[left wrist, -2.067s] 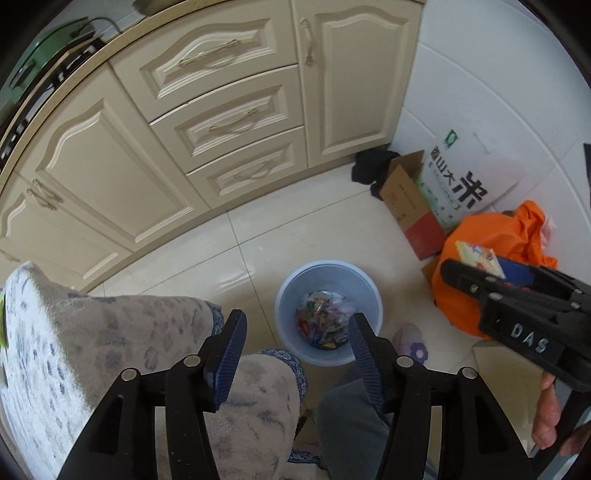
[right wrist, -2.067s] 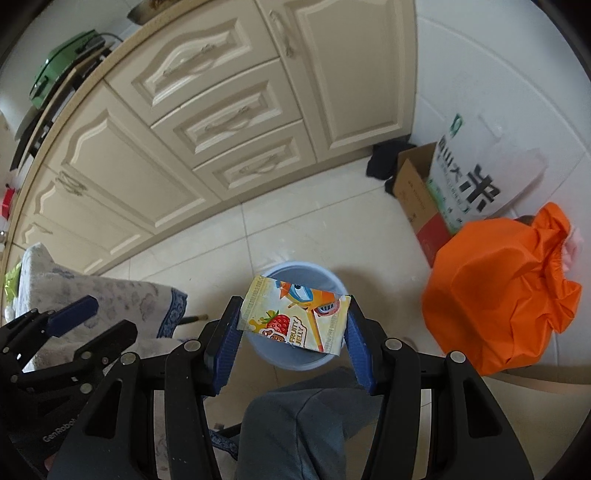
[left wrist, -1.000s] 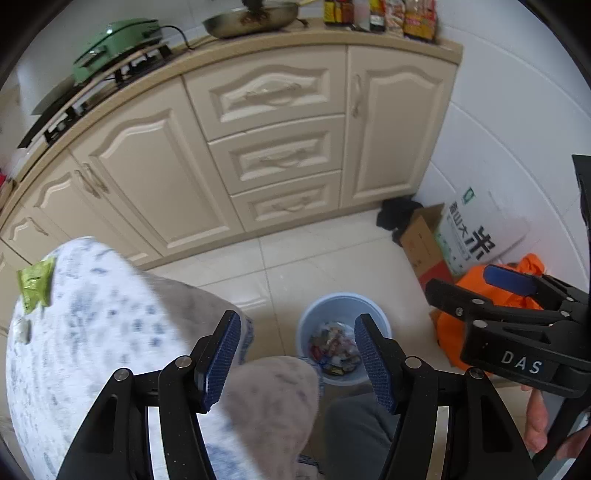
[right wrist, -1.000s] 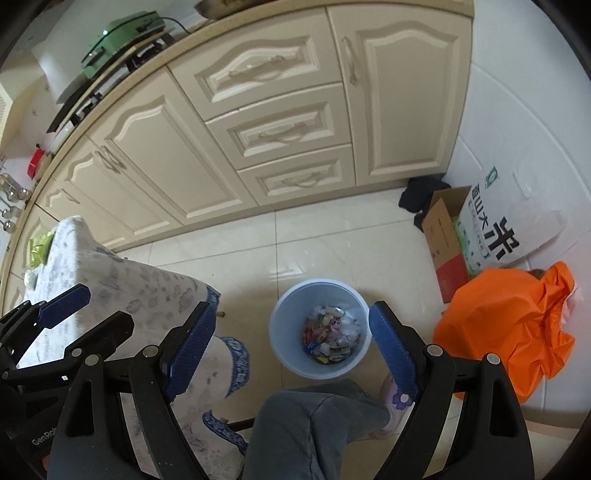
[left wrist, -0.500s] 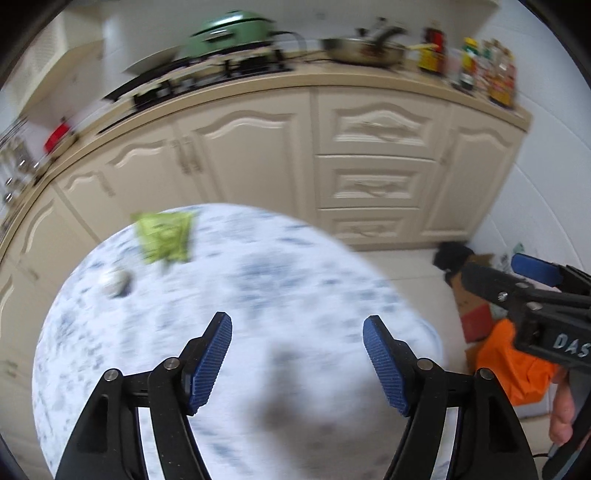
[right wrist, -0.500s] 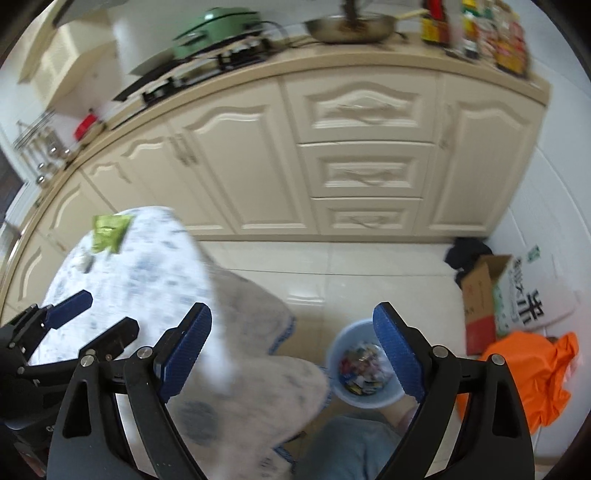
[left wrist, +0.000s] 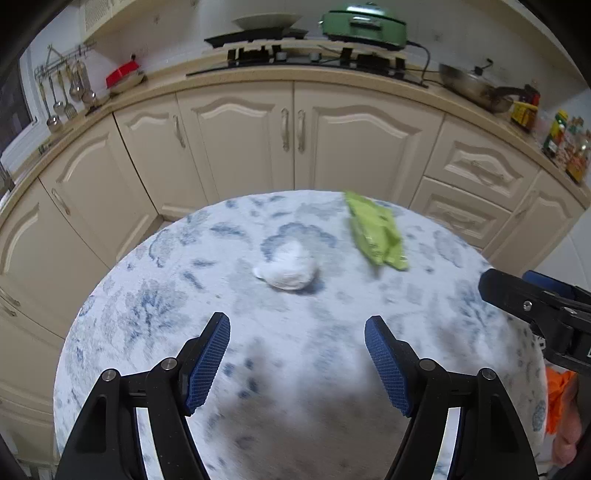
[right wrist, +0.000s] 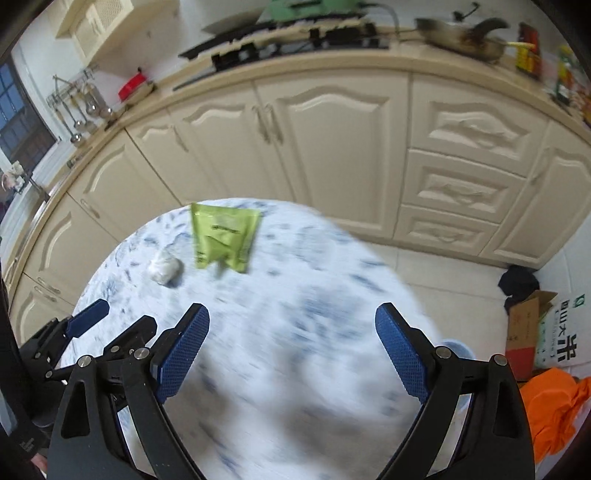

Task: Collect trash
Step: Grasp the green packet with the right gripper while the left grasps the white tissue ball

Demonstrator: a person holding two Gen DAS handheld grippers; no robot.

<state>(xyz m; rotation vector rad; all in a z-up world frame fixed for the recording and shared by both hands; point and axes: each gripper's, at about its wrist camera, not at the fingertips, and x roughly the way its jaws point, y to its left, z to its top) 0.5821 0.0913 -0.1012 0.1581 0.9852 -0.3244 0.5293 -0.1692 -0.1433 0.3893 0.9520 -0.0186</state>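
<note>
A crumpled white paper ball [left wrist: 286, 271] and a flat green wrapper [left wrist: 376, 232] lie on a round table with a blue-and-white floral cloth [left wrist: 166, 295]. My left gripper [left wrist: 297, 363] is open and empty, above the table short of the paper ball. My right gripper [right wrist: 291, 354] is open and empty over the table's right part. The wrapper [right wrist: 223, 230] and ball [right wrist: 165, 270] lie ahead of it to the left. The blue bin's rim [right wrist: 458, 349] peeks out beside the table.
Cream kitchen cabinets [left wrist: 295, 140] curve behind the table, with a stove, green cooker [left wrist: 364, 22] and pan on the counter. On the floor to the right are a cardboard box [right wrist: 524, 332], a white printed bag and an orange bag [right wrist: 554, 406].
The right gripper let the colourful wrapper go over the bin and opened. Both grippers then rose and swung left from the bin up to the table.
</note>
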